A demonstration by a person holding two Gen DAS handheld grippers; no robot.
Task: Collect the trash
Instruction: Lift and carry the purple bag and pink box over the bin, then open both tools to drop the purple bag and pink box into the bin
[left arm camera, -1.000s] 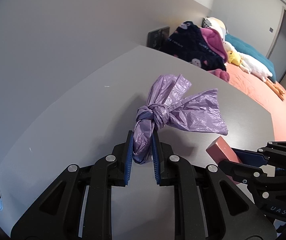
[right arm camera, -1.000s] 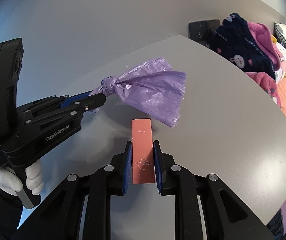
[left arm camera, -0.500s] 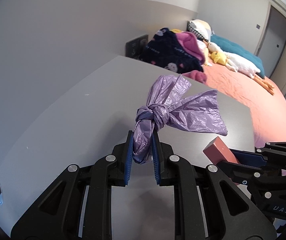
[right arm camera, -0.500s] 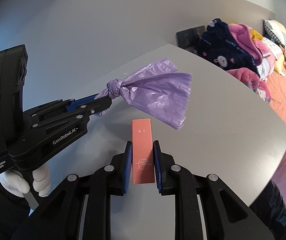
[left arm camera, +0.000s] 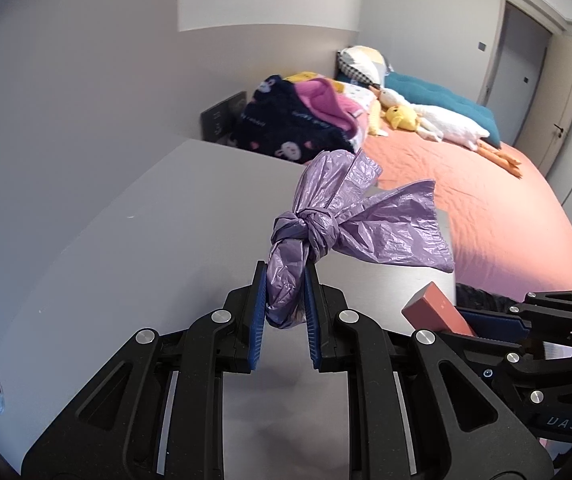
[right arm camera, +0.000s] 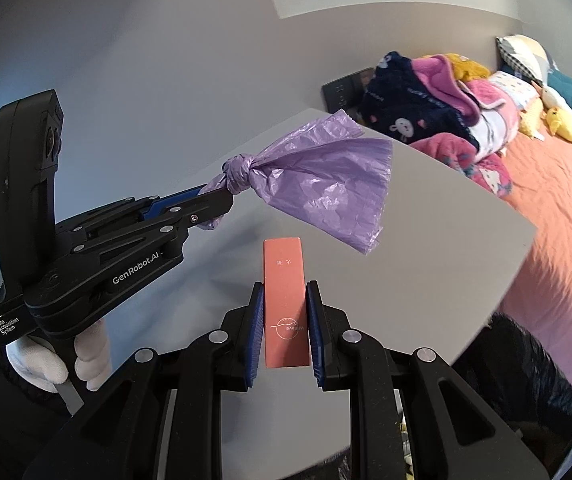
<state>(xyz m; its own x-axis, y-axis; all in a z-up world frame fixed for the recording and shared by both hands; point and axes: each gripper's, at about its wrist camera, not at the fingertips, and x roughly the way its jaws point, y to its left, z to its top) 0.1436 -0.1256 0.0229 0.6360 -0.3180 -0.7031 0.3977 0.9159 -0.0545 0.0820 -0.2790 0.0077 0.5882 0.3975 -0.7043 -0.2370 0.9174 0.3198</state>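
The left hand-held gripper (left arm camera: 283, 308) clamps the knotted purple bag (left arm camera: 350, 220), light, limp and best pinched below its knot, above the tabletop (left arm camera: 165, 220), while the right hand-held gripper (right arm camera: 284, 316) clamps a stiff pink box (right arm camera: 286, 300) just right.

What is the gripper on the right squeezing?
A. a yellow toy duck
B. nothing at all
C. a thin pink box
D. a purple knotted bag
C: the right gripper has its blue pads shut on the thin pink box, while the purple knotted bag is in the left gripper.
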